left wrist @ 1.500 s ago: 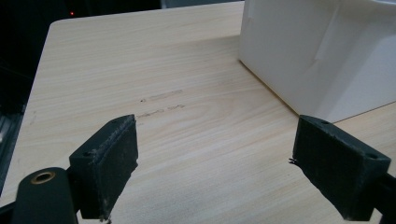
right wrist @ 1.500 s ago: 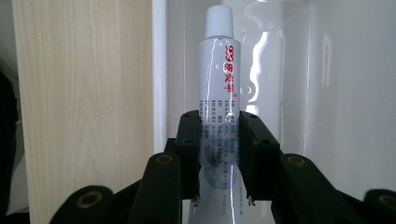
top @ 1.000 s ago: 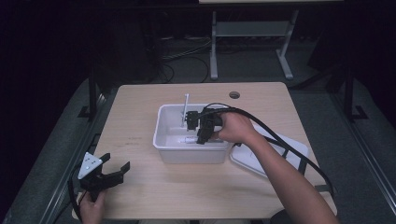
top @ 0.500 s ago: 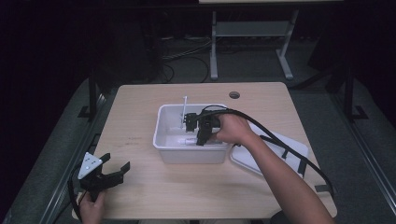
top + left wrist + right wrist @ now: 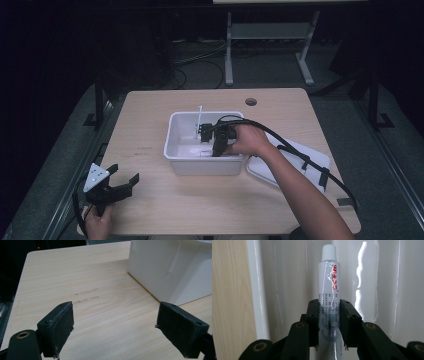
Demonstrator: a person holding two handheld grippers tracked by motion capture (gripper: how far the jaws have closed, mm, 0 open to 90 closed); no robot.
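Right gripper view: a tube (image 5: 329, 290) is clamped by the right gripper (image 5: 329, 322) inside the bin (image 5: 180, 165), removal apparently pending; left gripper (image 5: 115, 332) jaws are held wide, idle.

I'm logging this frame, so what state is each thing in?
Left gripper: open, empty, over the table.
Right gripper: shut on the white tube, inside the bin.
White tube: capped, clamped at mid-body.
White bin: upright, uncovered.
Lid: off, flat beside the bin.

1. The bin (image 5: 176, 150) sits mid-worktop (image 5: 150, 110).
2. My right tool (image 5: 329, 322) is inside it, around the tube (image 5: 329, 277).
3. My left tool (image 5: 112, 187) is at the near-left corner; a lid (image 5: 312, 160) lies right of the bin.
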